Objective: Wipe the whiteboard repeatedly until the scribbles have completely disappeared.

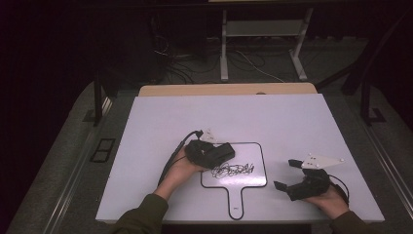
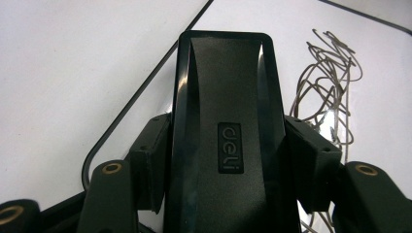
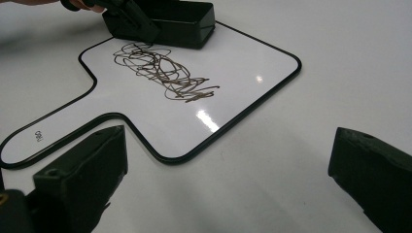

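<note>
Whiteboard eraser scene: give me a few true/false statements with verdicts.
1. The left gripper is shut on the black eraser. True.
2. The scribble on the paddle-shaped whiteboard is already wiped away. False: the tangle of dark lines is there, beside the eraser.
3. The right gripper holds a marker. False: its jaws stand wide apart over the bare table, with nothing between them.
4. The eraser sits over the whiteboard's upper left part in the high view. True.
5. The whiteboard's handle points away from the person. False: it points toward the person's edge of the table.
</note>
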`<state>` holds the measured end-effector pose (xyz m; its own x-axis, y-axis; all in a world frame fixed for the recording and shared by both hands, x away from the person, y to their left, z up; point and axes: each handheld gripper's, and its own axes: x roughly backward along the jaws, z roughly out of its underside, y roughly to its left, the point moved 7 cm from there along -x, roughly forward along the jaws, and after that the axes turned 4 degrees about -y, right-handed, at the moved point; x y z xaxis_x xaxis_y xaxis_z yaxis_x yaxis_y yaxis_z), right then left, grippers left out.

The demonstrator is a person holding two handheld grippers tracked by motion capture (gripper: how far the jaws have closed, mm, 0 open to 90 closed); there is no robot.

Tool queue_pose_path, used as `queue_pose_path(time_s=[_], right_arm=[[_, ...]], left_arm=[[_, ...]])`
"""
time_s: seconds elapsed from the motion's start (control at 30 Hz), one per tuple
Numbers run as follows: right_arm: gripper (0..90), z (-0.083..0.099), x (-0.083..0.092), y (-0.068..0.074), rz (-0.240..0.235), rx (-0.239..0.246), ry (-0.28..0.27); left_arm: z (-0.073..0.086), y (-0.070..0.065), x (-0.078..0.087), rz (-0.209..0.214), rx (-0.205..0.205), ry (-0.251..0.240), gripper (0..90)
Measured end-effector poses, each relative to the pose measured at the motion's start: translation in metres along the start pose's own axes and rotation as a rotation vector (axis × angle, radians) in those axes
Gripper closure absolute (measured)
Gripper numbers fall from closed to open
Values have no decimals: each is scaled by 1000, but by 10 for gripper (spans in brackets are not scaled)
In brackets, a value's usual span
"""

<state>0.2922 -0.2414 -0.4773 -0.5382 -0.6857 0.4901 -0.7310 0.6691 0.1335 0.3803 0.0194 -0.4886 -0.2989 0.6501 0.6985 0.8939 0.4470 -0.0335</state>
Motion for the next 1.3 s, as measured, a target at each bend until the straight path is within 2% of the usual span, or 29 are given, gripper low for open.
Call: queue_pose_path(time_s=[0.17,0.43,0.73,0.87,0.9,0.93,1.1,1.3], right_arm=[[0,0,0,0,0,0,-1],[0,0,0,0,1,-1,1],[0,0,0,0,1,0,0],[0,0,0,0,1,0,0],[0,0,0,0,1,-1,0],[0,0,0,0,1,-1,1],[0,0,0,0,2,0,2],[0,0,0,0,2,1,1]], left_arm=[[1,0,-1,-10,-16,6,390],[1,0,-1,-3,0,0,390],[1,-2,-2,5,-9,2,390],[0,-7,-3,9,-8,-9,390],[1,-8,-3,11,-15,1,390],[-1,-10,-4,9,1,-19,390],[-1,-17,-4,14,-36,1,391],[-2,-25,-6,13,-40,-6,391]])
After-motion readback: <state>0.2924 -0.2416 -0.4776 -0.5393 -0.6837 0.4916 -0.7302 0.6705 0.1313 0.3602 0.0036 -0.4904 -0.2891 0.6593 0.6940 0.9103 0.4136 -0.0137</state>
